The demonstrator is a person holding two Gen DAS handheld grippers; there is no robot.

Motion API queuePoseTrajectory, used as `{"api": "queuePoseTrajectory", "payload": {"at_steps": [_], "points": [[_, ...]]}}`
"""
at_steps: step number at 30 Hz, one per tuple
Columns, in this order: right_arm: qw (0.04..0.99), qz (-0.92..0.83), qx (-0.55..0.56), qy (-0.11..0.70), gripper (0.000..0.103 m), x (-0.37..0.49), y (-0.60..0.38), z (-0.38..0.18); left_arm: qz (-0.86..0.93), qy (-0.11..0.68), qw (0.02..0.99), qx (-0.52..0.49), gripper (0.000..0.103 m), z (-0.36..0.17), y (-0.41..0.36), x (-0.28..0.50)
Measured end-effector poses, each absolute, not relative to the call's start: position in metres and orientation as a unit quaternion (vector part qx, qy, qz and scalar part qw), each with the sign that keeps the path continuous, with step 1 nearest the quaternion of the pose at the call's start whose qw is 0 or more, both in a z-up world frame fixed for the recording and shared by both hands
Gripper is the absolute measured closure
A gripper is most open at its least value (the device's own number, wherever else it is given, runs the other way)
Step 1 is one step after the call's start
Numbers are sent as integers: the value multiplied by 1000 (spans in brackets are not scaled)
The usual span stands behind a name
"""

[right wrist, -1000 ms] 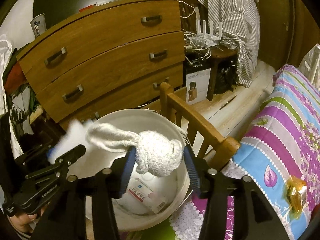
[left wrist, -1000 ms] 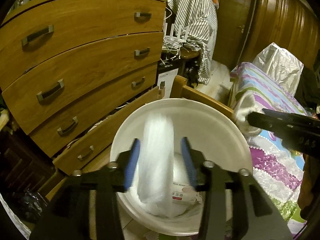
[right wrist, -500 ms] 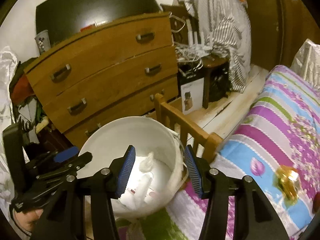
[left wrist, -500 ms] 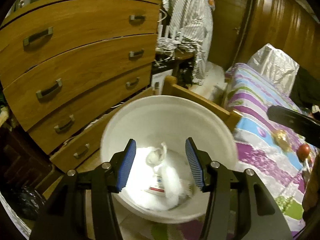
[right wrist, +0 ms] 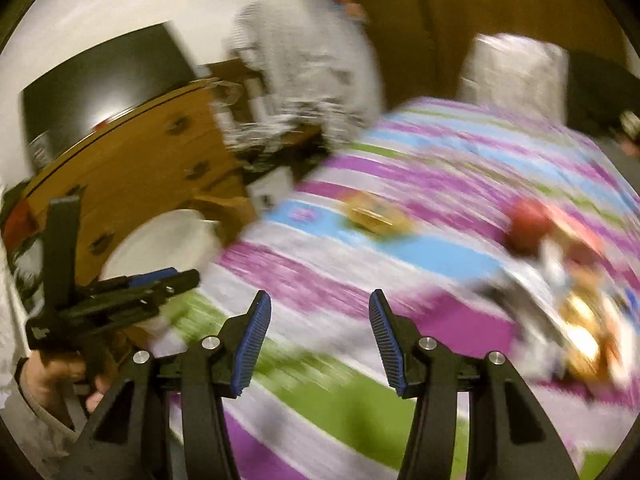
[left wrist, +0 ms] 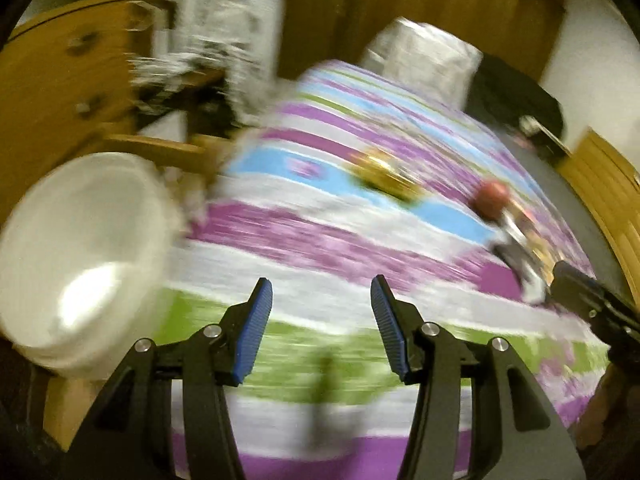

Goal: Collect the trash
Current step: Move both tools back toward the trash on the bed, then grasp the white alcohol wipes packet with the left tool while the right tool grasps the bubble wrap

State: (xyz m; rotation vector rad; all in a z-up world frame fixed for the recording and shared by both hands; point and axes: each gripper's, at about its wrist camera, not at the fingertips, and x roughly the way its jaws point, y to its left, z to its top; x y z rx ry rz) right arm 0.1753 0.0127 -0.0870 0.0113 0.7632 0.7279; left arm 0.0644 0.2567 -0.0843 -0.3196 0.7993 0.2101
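Both views are blurred. My left gripper (left wrist: 320, 292) is open with nothing between its fingers, over the striped bedspread (left wrist: 320, 240). The white bucket (left wrist: 80, 248) stands to its left, off the bed's end. My right gripper (right wrist: 320, 300) is also open and holds nothing, above the same bedspread (right wrist: 360, 272). On the bed ahead lie a gold wrapper (left wrist: 384, 176) (right wrist: 372, 216), a red round thing (left wrist: 490, 200) (right wrist: 528, 224) and a heap of shiny packaging (right wrist: 580, 320). In the right wrist view, the left gripper (right wrist: 152, 284) and the bucket (right wrist: 160, 240) are at the left.
A wooden dresser (right wrist: 140, 168) and the bed's wooden footboard (left wrist: 160, 148) stand behind the bucket. A silver bag (left wrist: 424, 56) sits at the bed's far end. Striped cloth (left wrist: 228, 20) hangs by the dresser. A dark screen (right wrist: 100, 80) tops the dresser.
A second ago each gripper had white trash between its jaws above the bucket; it then lay in the bucket. Both grippers have since swung right, over the bed.
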Motion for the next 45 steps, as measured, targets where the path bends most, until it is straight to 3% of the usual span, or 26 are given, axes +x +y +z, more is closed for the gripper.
{"api": "queuePoseTrajectory", "payload": {"at_steps": [5, 11, 15, 24, 25, 27, 30, 40, 43, 45], "points": [[879, 268, 55, 392, 50, 181, -111, -122, -16, 437, 883, -173, 53, -108, 168, 127], [883, 244, 90, 392, 47, 175, -183, -141, -70, 457, 856, -233, 26, -120, 113, 195], [887, 238, 100, 383, 43, 178, -200, -142, -65, 463, 846, -256, 21, -129, 93, 231], [890, 219, 125, 379, 43, 194, -220, -143, -41, 491, 846, -205, 23, -152, 60, 270], [890, 215, 135, 377, 43, 197, -226, -144, -39, 488, 850, -197, 29, -152, 59, 268], [890, 211, 151, 376, 43, 205, -235, -146, -50, 489, 847, -203, 52, -152, 62, 269], [888, 198, 174, 376, 43, 222, -249, -151, -66, 490, 847, -193, 70, -144, 64, 263], [886, 192, 196, 374, 43, 245, -264, -156, -81, 543, 829, -107, 67, -123, 97, 224], [883, 189, 197, 380, 43, 250, -264, -160, -61, 554, 825, -94, 55, -135, 91, 230], [884, 189, 194, 382, 43, 253, -263, -161, -51, 546, 832, -83, 40, -138, 83, 231]]}}
